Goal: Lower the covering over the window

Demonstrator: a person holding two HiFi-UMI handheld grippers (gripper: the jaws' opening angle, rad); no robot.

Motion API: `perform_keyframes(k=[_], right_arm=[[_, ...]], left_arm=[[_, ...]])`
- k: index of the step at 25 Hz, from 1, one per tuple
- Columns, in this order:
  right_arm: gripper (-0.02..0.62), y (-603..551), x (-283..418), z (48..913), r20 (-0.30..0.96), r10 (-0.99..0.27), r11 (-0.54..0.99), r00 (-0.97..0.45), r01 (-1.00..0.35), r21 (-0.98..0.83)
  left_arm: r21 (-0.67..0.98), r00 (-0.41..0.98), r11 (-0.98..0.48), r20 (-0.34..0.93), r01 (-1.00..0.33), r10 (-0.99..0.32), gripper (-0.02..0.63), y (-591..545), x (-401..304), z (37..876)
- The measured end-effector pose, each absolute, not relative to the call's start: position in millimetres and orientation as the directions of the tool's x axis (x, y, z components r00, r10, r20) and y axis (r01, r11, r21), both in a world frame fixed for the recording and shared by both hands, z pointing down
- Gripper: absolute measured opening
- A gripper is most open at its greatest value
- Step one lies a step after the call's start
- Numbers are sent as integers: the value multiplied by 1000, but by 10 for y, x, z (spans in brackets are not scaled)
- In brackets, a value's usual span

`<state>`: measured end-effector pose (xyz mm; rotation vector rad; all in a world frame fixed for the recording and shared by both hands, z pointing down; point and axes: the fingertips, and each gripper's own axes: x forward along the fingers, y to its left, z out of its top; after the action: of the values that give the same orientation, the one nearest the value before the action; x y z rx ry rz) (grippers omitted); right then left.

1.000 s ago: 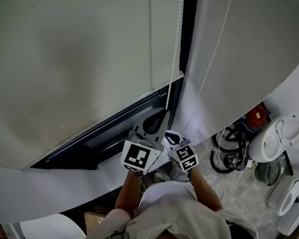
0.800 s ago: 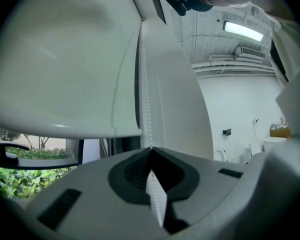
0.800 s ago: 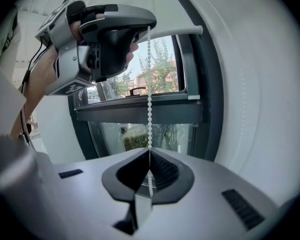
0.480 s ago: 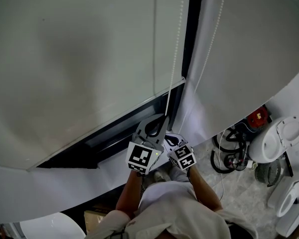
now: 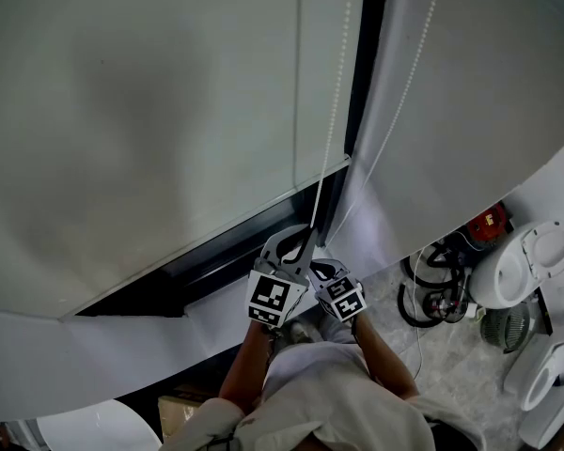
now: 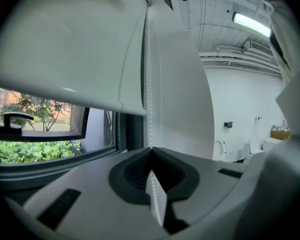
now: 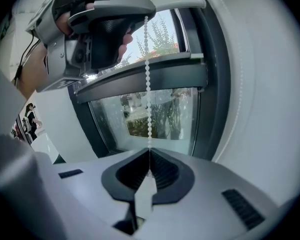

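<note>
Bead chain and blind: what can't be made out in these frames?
- Top of the bead chain and roller of the blind: cut off by the head view's upper edge.
- Chain below the right gripper: hidden by that gripper's body in its own view.
- Left gripper grip, head view: too small to read.
- Floor clutter, head view: small, dark.

Floor (image 5: 456,360): pale marbled tile, seen lower right in the head view. On it: a tangle of black cables (image 5: 430,287), a red device (image 5: 486,220) just beside it, a white round lidded appliance (image 5: 524,259) next to both, a small round grille (image 5: 501,325) near that, and a thin white cord (image 5: 417,338) trailing across. Cardboard box (image 5: 181,412) at bottom left.
</note>
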<state>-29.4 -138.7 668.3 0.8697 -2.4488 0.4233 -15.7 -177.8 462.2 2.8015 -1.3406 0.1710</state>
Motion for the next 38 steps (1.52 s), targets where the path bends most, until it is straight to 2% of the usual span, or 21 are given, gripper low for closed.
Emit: perform_keyframes(k=[11, 34, 38], right_arm=[[3, -1176, -282, 7169, 638, -419, 753, -646, -639, -153], [8, -1021, -251, 7552, 706, -359, 763, -611, -627, -155], [9, -1009, -229, 7551, 702, -367, 760, -610, -632, -152]], left_arm=[[-2, 609, -621, 195, -783, -769, 14, -1751, -173, 5157], [47, 581, -608, 364, -792, -728, 14, -1714, -226, 6158], [45, 580, -606, 353, -794, -734, 14, -1716, -226, 6163]])
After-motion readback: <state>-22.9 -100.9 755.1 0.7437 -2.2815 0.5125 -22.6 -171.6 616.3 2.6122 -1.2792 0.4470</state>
